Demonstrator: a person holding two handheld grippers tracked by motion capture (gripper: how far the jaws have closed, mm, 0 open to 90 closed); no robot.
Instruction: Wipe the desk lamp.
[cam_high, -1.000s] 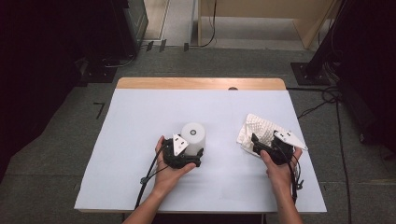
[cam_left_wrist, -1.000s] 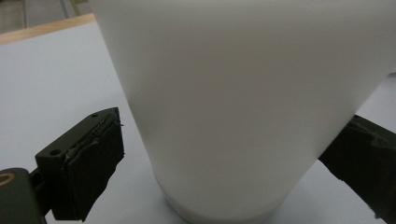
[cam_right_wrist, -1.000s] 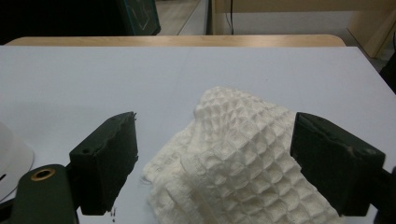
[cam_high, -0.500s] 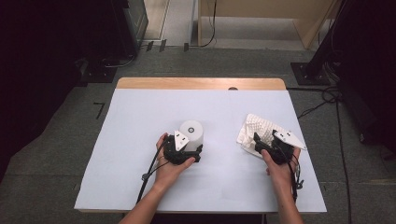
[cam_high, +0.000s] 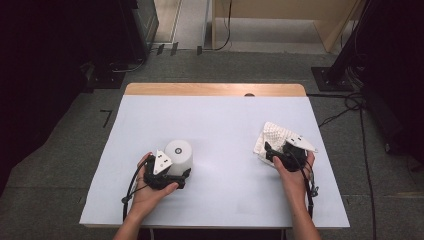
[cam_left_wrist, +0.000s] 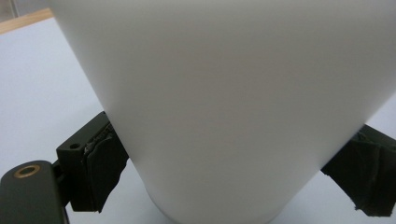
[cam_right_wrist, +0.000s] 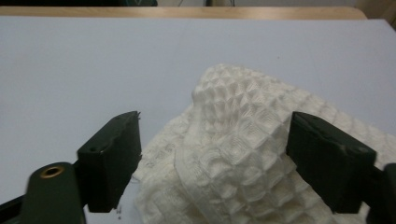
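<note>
Gripping the white cup (cam_high: 179, 155) near the desk's (cam_high: 220, 120) front left, your left gripper (cam_high: 167, 175) has its fingers (cam_left_wrist: 100, 168) clamped on the tapered wall; the cup stands with its long axis vertical, rim down. Your right gripper (cam_high: 277, 156) has just been opening around the bunched waffle cloth (cam_right_wrist: 243, 154) at right, pads off it. Next, judge a firm pinch on a raised fold.
</note>
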